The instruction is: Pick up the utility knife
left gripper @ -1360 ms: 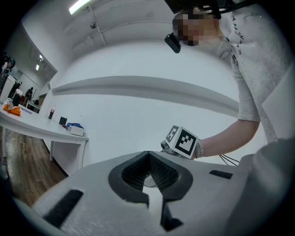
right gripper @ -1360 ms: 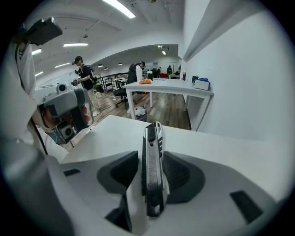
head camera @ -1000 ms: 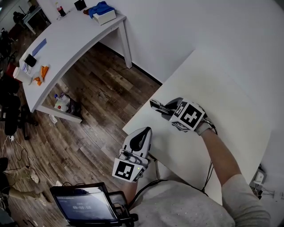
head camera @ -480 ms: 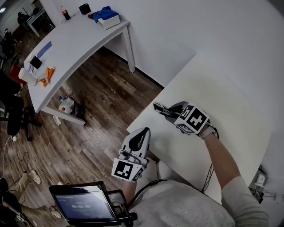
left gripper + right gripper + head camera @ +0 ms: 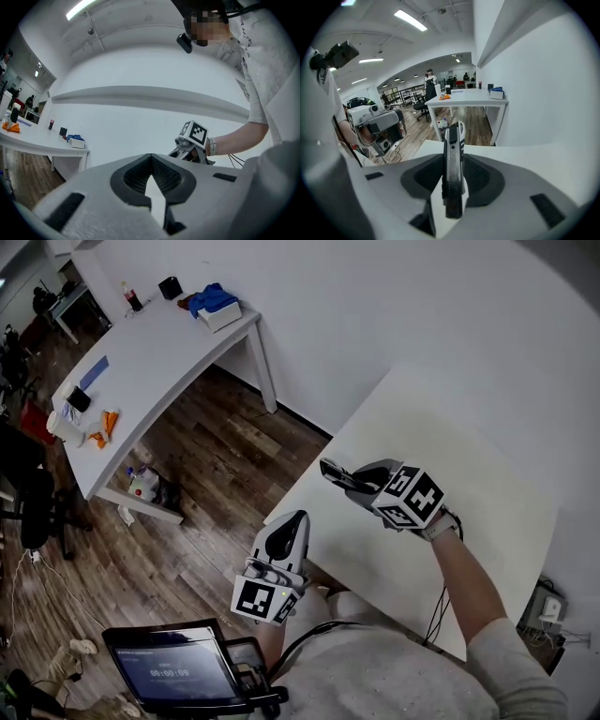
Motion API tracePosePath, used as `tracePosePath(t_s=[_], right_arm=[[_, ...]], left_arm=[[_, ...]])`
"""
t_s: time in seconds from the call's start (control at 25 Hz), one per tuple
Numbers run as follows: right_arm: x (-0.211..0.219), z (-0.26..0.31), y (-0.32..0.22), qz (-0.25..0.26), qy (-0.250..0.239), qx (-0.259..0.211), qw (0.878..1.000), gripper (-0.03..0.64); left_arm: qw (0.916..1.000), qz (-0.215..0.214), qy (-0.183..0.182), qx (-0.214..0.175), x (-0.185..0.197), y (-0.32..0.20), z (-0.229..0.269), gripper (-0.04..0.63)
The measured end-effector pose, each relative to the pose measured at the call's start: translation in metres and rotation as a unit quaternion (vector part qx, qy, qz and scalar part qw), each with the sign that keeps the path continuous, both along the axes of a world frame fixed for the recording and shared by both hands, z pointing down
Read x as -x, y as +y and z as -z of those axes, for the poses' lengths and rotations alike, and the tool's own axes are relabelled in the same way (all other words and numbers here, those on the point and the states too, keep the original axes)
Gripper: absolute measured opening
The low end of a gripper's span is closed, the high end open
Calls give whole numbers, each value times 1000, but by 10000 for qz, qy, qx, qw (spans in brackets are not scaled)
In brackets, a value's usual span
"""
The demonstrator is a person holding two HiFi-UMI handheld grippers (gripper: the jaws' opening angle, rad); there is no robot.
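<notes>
Surface (image 5: 469, 474): white, set against a white wall.
Right tool (image 5: 345, 480): above the surface near its left edge; its jaws have just been closing and are clamped on the utility knife.
Left tool (image 5: 294, 521): off the surface's edge, tips pressed together, empty.
Utility knife (image 5: 453, 173): edge-on between the right tool's pads, its tip jutting past them.

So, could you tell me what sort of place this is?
Most likely an open-plan office or lab: a long white desk, wood-plank flooring, and ceiling strip lights.
</notes>
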State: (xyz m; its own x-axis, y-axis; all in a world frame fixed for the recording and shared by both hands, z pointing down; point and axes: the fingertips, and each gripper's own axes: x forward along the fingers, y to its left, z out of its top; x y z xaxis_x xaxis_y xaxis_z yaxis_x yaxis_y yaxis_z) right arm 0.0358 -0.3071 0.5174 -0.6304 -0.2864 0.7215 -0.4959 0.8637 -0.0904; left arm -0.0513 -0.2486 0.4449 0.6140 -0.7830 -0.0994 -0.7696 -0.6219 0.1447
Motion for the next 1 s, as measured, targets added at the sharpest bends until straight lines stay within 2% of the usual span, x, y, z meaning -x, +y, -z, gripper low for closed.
tracePosePath(t_s=[0.6,1.0], right_arm=[[-24,92,25,-404,-610,-284,9969,131],[-29,104,43,-651,-1148,-290,9908,131]], left_arm=[[9997,-204,55,-128,-24,6,61,8],[9996,-257,2,-149,-31,6,70,8]])
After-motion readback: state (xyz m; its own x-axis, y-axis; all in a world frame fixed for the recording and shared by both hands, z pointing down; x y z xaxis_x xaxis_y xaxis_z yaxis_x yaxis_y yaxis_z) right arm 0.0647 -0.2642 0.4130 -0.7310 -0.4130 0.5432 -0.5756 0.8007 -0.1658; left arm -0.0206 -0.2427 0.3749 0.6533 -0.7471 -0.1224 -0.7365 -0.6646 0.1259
